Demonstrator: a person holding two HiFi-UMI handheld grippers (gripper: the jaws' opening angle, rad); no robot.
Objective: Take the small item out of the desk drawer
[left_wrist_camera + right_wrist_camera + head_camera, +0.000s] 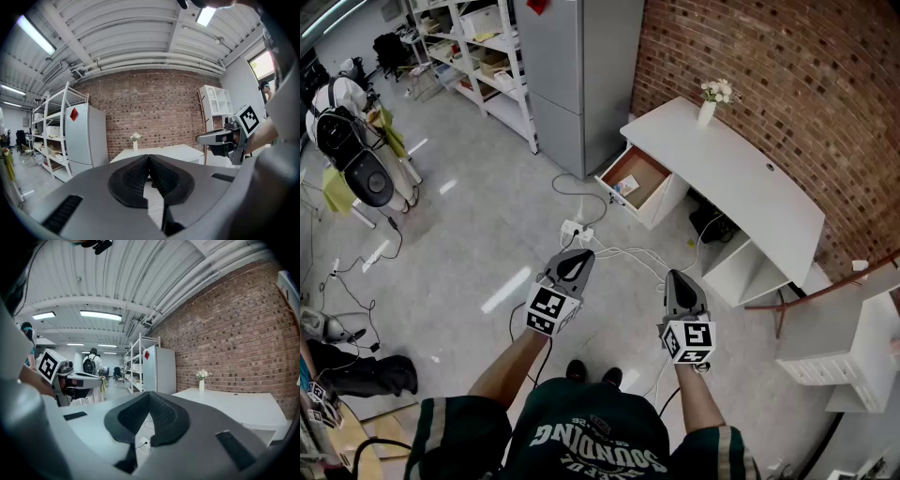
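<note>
- Shelves (478, 56) stand at the far left. A tall grey cabinet (581, 75) stands next to them, against the brick wall (769, 75).
- Left hand-held gripper (573, 261) is pressed together, with nothing in it. It points almost level at the desk. It is well apart from the desk, because the person stands back on the floor (469, 234).
- A power strip (577, 228) and white cables (628, 253) lie on the floor between the person and the drawer. I think feet could trip on them on the way over.
- The drawer (645, 169) is pulled out at the left end of the white worktop (750, 187). That is why you can see right into it from above.
- The small item (625, 187) lies inside the drawer, close to the drawer's front wall. It is too small to tell what it is.
- Right hand-held gripper (678, 278) is pressed together too, and it holds nothing. It is held beside the left one and points the same way.
- A vase of flowers (712, 98) stands on the worktop's far left corner, by the brick wall. It is out of the way of the drawer.
- I think the job has just begun. The person has to walk closer. Then one hand-held gripper must spread its jaws to pick the small item up.
</note>
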